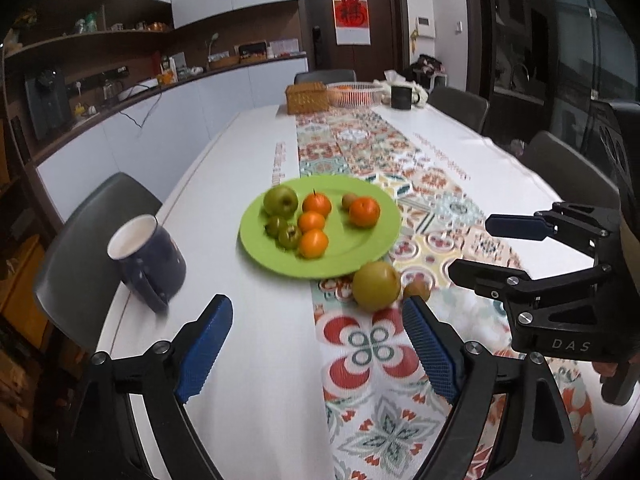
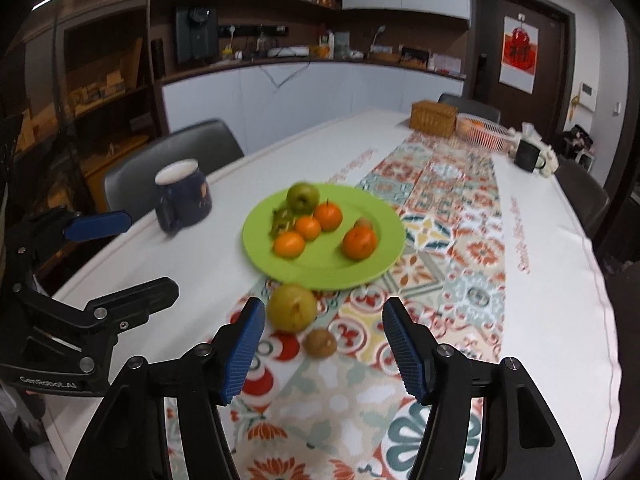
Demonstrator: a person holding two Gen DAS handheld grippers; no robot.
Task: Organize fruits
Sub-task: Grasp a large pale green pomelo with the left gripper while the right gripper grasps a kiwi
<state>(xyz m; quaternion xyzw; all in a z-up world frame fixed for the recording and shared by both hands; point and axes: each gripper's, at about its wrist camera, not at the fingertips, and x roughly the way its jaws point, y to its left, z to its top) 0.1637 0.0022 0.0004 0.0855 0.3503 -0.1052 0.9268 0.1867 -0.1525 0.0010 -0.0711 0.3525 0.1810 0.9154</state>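
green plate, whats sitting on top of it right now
On the green plate: a green apple, four oranges, two small green fruits, and a brown kiwi half hidden behind one orange.

Count, left wrist view:
- Plates: one, green [image 1: 256, 240], centre of frame.
- Oranges: four on it [image 1: 316, 205] [image 1: 311, 221] [image 1: 313, 243] [image 1: 364, 211].
- Green apples: one [image 1: 281, 200].
- Small green fruits: two [image 1: 276, 225] [image 1: 289, 235].
- Kiwis: two, one on the plate [image 1: 349, 200], one lower right of it [image 1: 417, 290].
- Pears: one [image 1: 376, 286], below the plate.
- Mugs: two, blue [image 1: 148, 260] at left, dark [image 1: 401, 97] at top.
- Baskets: two at top, wicker [image 1: 306, 98], white wire [image 1: 353, 94].
- Tools: two, left [image 1: 318, 316], right [image 1: 468, 246].
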